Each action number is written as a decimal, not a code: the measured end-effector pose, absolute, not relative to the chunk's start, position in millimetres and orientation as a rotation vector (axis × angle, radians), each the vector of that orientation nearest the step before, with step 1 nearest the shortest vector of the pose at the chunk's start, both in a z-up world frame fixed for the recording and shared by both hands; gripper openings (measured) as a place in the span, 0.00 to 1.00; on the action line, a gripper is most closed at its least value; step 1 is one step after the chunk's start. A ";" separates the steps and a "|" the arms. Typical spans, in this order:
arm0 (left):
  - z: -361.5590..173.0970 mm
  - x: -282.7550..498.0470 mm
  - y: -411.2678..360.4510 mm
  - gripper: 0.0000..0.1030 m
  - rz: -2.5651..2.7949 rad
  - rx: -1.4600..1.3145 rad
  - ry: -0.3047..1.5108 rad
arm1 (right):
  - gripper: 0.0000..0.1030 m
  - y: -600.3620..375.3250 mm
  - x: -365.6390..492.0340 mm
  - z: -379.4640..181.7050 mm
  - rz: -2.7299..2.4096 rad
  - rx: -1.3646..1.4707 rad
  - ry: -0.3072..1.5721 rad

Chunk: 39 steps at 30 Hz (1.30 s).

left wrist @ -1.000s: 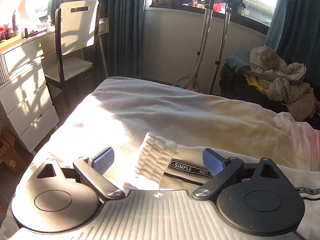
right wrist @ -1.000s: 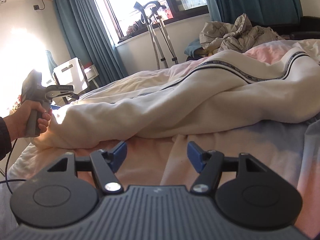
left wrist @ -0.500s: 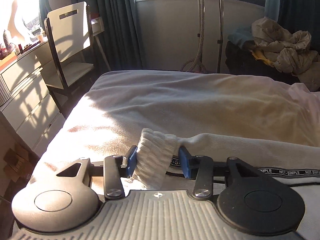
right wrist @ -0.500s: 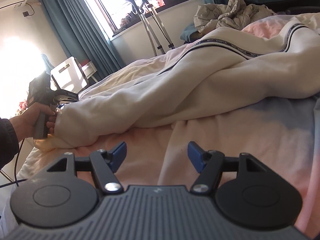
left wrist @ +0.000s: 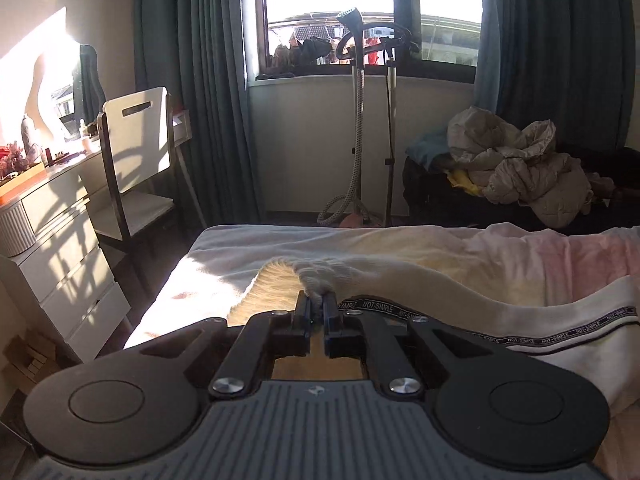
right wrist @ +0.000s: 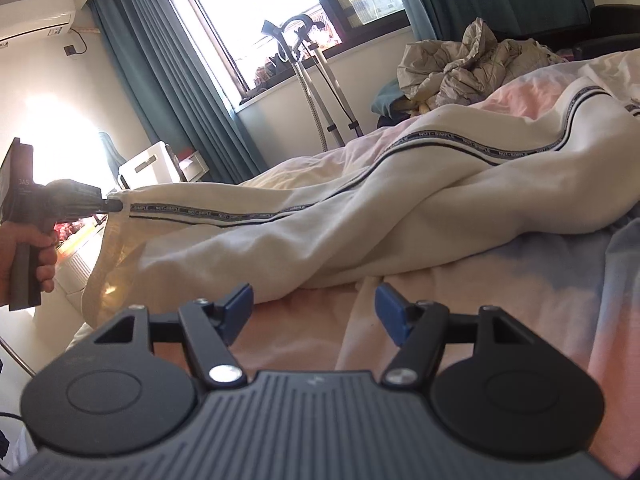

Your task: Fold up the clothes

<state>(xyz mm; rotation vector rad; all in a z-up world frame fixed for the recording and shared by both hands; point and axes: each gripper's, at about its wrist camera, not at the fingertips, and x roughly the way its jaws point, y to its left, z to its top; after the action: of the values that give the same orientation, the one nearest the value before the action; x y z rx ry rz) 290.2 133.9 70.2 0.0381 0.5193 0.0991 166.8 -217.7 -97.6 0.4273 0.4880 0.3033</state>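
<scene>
Over on the left, the left gripper (left wrist: 316, 308) is clenched on the ribbed cuff (left wrist: 316, 280) of the cream-white track pants with the dark lettered side stripe (right wrist: 360, 216), and the right wrist view shows that hem lifted clear of the pink-and-blue bedsheet (right wrist: 520, 304), with the fabric hanging in a sunlit drape beneath it. From that pinch the trouser leg runs away to the right, its long axis following the stripe (right wrist: 224, 211) across the bed and rising toward the bunched upper part near the far right, where the stripe curls over a hump. Moving rightward, the right gripper (right wrist: 314, 312) hovers low over the sheet, jaws spread wide and holding nothing; the nearest roll of cream fabric lies just ahead of its fingertips, slightly left of centre, not touching. So the left hand (right wrist: 24, 256) owns the cuff end, and the right claw is the nearer one to the middle and waist end of the garment. By the look of it, the fold is barely begun: the pants are twisted and heaped, and the free claw probably needs to go forward and right for a second grip before the leg can be stretched flat.
</scene>
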 end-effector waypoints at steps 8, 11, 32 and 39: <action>89.9 150.2 121.3 0.06 0.044 -0.052 0.407 | 0.67 -229.1 145.3 -75.6 0.317 0.432 0.421; 75.0 96.9 118.1 0.06 -0.009 -0.096 0.438 | 0.67 -231.8 139.9 -70.1 0.327 0.437 0.401; -20.6 15.7 151.5 0.59 -0.130 -0.439 0.592 | 0.68 -219.7 133.4 -71.2 0.381 0.440 0.447; -42.2 48.8 141.6 0.60 -0.109 -0.459 0.713 | 0.68 -222.2 135.5 -74.6 0.380 0.467 0.457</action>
<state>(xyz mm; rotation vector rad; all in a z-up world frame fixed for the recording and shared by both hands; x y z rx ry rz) 48.8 141.6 -42.2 -0.4593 0.7129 -0.1091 135.5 -222.2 -74.6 0.4670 0.4573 0.3804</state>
